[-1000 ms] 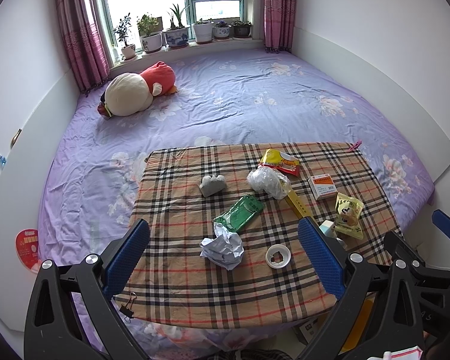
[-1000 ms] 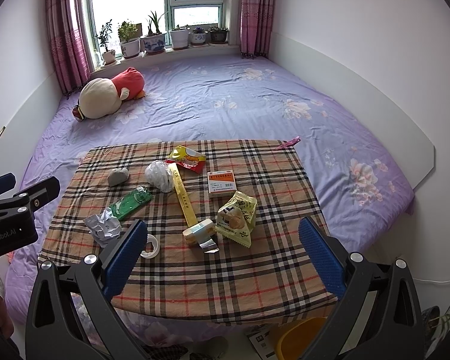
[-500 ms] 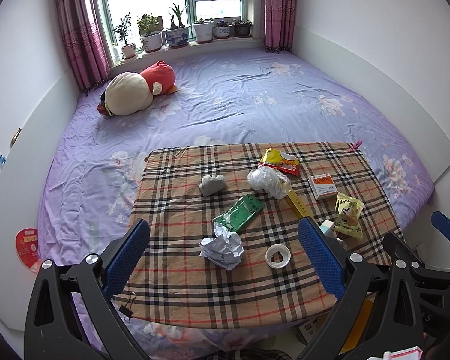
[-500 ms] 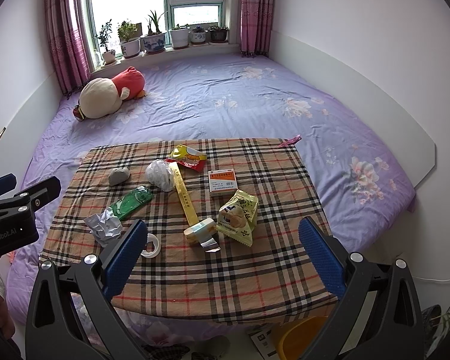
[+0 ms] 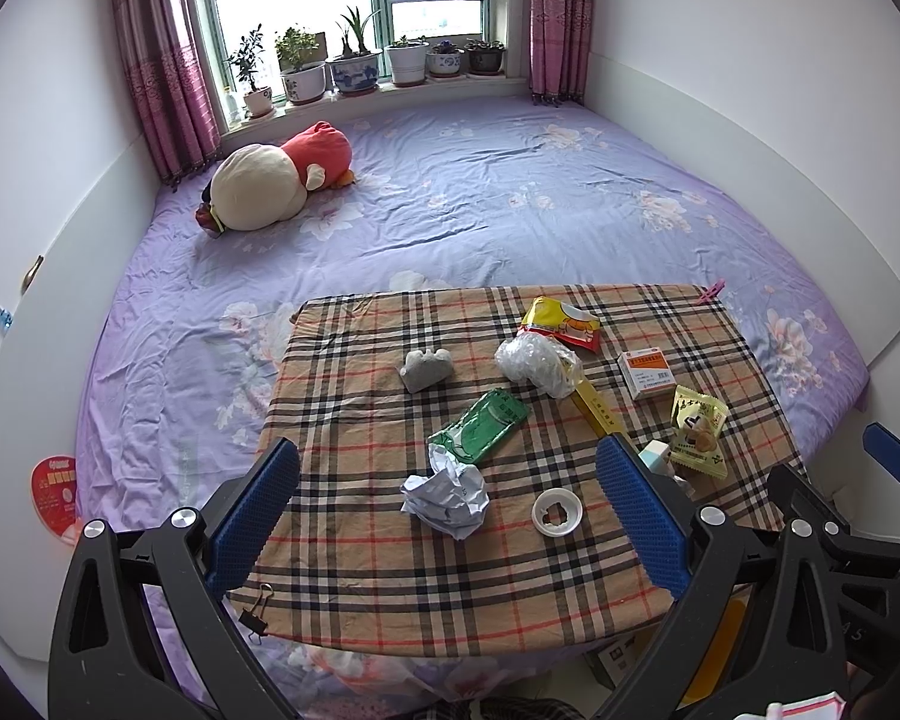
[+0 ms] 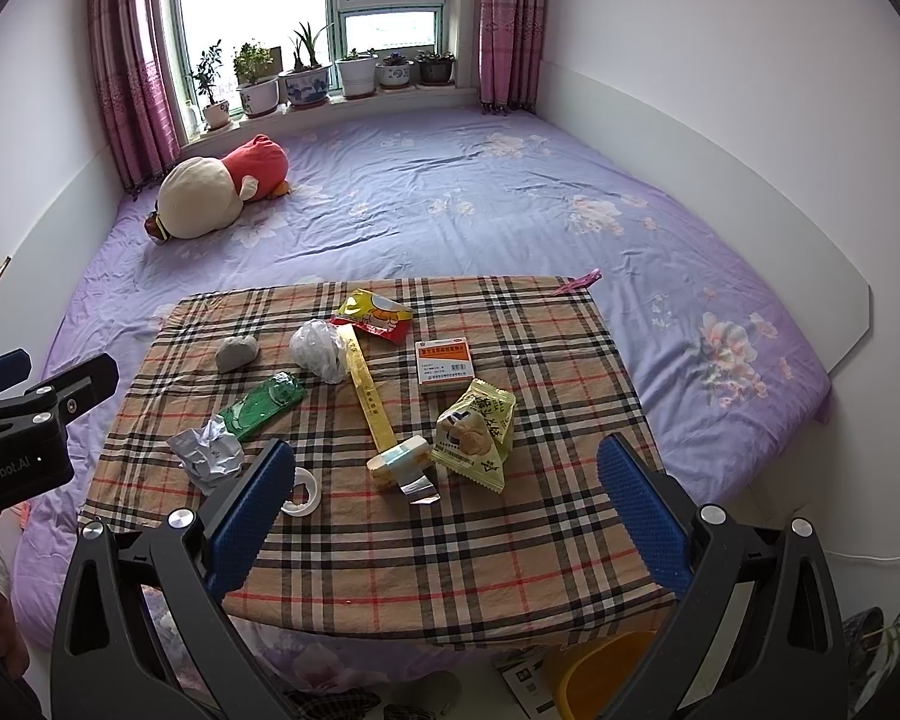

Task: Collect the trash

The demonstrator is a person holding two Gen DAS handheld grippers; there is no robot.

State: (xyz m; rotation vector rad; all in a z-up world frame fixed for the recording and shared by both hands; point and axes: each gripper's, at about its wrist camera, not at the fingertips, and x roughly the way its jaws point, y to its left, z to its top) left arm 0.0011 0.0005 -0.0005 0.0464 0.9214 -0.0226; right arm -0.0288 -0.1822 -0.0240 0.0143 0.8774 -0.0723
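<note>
Trash lies scattered over a plaid cloth (image 5: 354,594) spread on the near part of a purple bed (image 5: 480,204). Toward the near left sit a crumpled paper ball (image 5: 446,497) and a white tape ring (image 5: 557,512), slightly apart. A green wrapper (image 5: 480,427) lies just beyond the paper ball, touching it. Farther back are a grey lump (image 5: 424,368), a clear plastic bag (image 5: 537,363) and a yellow and red snack packet (image 5: 561,321), the bag overlapping the packet's near edge. A long yellow strip (image 6: 367,393) runs from the bag toward the near edge, ending at a small taped block (image 6: 401,461). To the right lie a white and orange box (image 6: 445,361) and a yellow-green snack bag (image 6: 477,425), close together.

The cloth's near strip is bare, as is its far left corner; a black binder clip (image 5: 254,621) grips the near left edge and a pink clip (image 6: 577,284) the far right corner. A yellow bin (image 6: 606,681) shows below the near edge.

The left gripper (image 5: 447,513) hovers over the near left part with its fingers spread wide, holding nothing. The right gripper (image 6: 447,513) hovers over the near right part, equally wide and empty.
</note>
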